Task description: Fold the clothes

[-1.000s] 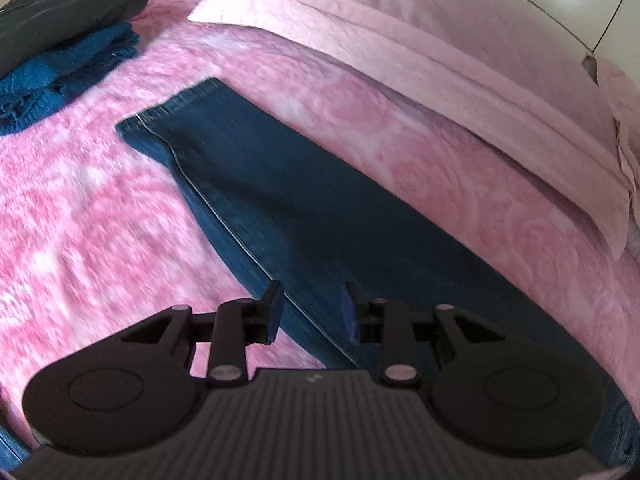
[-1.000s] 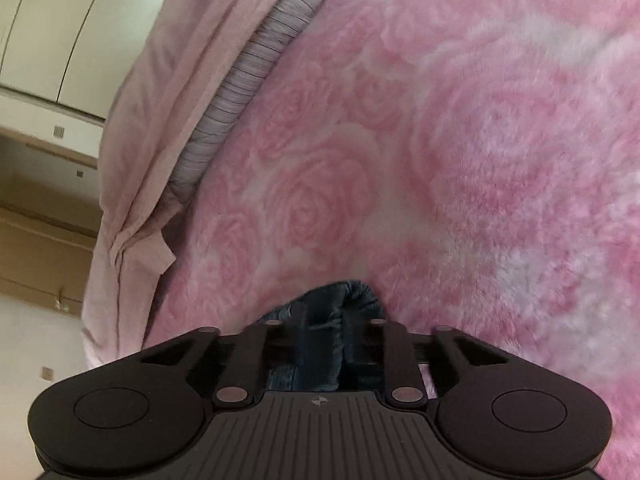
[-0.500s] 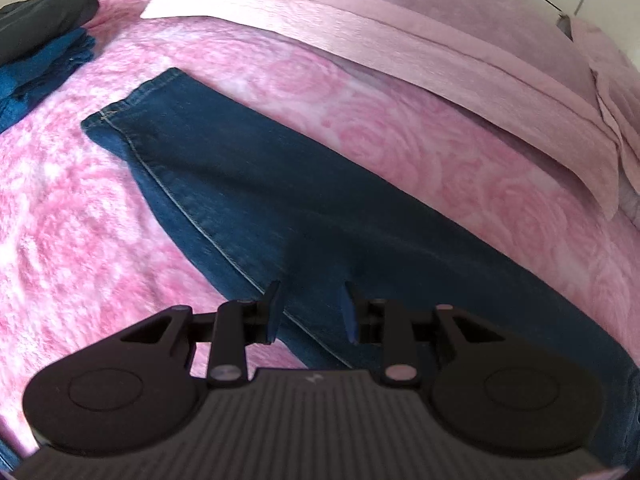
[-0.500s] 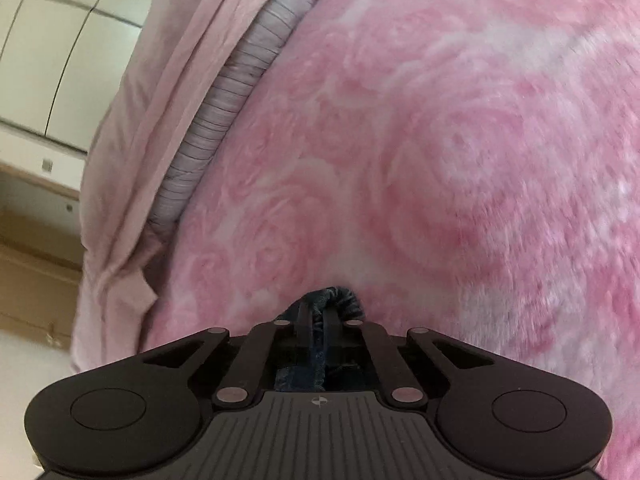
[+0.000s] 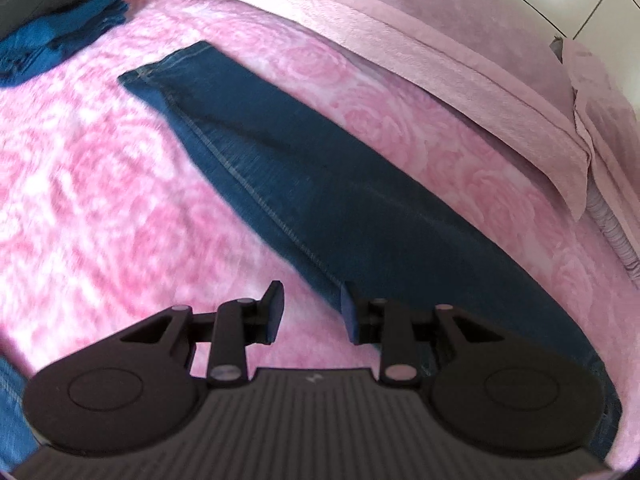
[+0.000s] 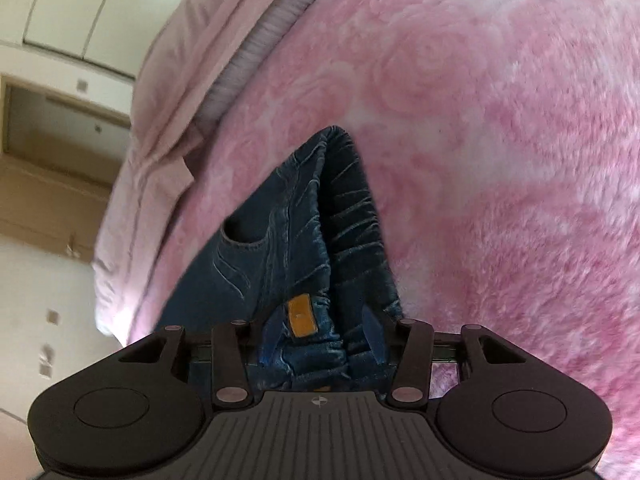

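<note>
Overhead, pink rose blanket (image 5: 100,184), jeans (image 5: 320,200), pillow (image 5: 440,52), left claw (image 5: 310,312) released, right claw (image 6: 320,344) spread around waistband.

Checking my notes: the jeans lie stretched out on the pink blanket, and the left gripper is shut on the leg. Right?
Not quite. The left wrist view shows the left gripper open and holding nothing, beside the leg's edge. The jeans do lie stretched out on the pink blanket.
</note>
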Motion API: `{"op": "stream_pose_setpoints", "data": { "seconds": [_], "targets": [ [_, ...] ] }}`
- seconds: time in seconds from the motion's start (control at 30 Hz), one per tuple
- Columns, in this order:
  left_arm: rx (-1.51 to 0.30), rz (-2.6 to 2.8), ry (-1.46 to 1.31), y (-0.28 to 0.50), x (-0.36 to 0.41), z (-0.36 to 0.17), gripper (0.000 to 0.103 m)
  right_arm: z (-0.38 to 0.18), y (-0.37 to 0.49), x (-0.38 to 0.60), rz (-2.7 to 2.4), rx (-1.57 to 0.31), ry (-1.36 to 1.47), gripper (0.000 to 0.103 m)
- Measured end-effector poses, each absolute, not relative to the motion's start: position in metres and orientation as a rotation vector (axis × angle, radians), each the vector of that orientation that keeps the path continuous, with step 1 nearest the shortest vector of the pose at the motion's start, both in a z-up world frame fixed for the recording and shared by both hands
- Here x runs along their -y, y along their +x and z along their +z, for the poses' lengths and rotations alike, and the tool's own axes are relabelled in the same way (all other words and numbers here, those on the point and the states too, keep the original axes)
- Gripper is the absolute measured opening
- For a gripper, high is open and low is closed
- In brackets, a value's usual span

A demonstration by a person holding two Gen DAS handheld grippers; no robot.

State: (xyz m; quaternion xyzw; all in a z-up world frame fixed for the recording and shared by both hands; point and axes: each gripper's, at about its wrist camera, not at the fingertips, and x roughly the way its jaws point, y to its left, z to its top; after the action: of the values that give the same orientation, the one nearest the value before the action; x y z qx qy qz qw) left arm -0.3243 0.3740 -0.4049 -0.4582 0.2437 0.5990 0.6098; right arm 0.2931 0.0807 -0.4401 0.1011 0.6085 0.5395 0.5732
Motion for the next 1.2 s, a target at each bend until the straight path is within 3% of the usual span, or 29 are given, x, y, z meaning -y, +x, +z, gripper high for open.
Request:
{"op": "stream_pose_setpoints", "data": {
  "seconds": [0.07, 0.17, 0.2, 0.43, 0.53, 0.6, 0.63, 0.97, 1.03, 1.2],
  "targets": [
    [-0.561, 1.381, -1.064, -0.327, -0.365, -0.404, 0.026, -0.441, 0.29, -0.088, 1.292, -1.422, 0.269, 0.048],
    [-0.562, 1.376, -1.069, -0.327, -0.353, -0.402, 0.026, -0.432, 0.274, -0.109, 1.3, -1.368, 0.093, 0.007],
    [-0.563, 1.375, -1.07, -0.327, -0.35, -0.401, 0.026, -0.428, 0.269, -0.114, 1.299, -1.339, 0.026, 0.004],
    [-0.597, 1.362, -1.038, -0.331, -0.327, -0.401, 0.026, -0.432, 0.264, -0.105, 1.202, -1.251, -0.024, 0.003],
    [-0.608, 1.358, -1.052, -0.334, -0.318, -0.405, 0.026, -0.427, 0.26, -0.106, 1.16, -1.245, 0.033, 0.007],
    [-0.61, 1.35, -1.061, -0.335, -0.313, -0.405, 0.026, -0.42, 0.259, -0.097, 1.167, -1.26, 0.05, 0.025],
    [-0.611, 1.346, -1.065, -0.337, -0.31, -0.405, 0.026, -0.417, 0.26, -0.087, 1.181, -1.278, 0.059, 0.027],
    [-0.619, 1.3, -1.101, -0.344, -0.286, -0.413, 0.026, -0.416, 0.257, -0.03, 1.271, -1.37, 0.115, 0.029],
    [-0.627, 1.285, -1.103, -0.344, -0.282, -0.414, 0.026, -0.411, 0.25, -0.04, 1.27, -1.329, 0.006, 0.004],
    [-0.643, 1.27, -1.07, -0.349, -0.268, -0.412, 0.026, -0.398, 0.228, -0.043, 1.173, -1.124, -0.2, 0.0]
  ]
}}
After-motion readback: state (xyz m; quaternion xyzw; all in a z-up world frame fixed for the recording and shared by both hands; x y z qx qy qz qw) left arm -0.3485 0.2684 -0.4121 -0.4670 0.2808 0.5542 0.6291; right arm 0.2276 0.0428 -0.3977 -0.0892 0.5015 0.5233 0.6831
